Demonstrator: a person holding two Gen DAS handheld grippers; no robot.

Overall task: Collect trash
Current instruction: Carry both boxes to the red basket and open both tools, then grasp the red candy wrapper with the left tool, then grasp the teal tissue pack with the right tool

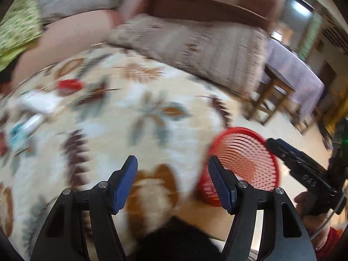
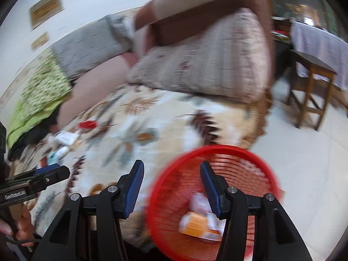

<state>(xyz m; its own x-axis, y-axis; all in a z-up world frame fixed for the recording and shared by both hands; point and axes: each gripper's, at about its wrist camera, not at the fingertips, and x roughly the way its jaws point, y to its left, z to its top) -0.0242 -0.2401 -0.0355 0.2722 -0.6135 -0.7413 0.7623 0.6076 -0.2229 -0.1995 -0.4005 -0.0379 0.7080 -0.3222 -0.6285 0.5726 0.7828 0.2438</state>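
Observation:
A red mesh basket point(image 2: 171, 174) stands on the floor by the bed's near corner, holding an orange packet point(image 2: 195, 225) and pale wrappers point(image 2: 199, 202). My right gripper point(image 2: 171, 188) hovers open above its rim, nothing between the fingers. My left gripper point(image 1: 173, 182) is open and empty over the leaf-patterned bedspread point(image 1: 134, 113), with the basket point(image 1: 245, 158) to its right. Far left on the bedspread lie a red wrapper point(image 1: 69, 84), white paper point(image 1: 41, 102) and a white-and-blue item point(image 1: 24, 128). Both views are motion-blurred.
A patterned cushion point(image 1: 202, 50) and a brown sofa back point(image 1: 208, 6) lie beyond the bedspread. A green cloth point(image 2: 41, 91) is at the far left. A wooden stool point(image 2: 313, 91) and a cloth-covered table point(image 2: 322, 41) stand on the tiled floor point(image 2: 304, 163) to the right.

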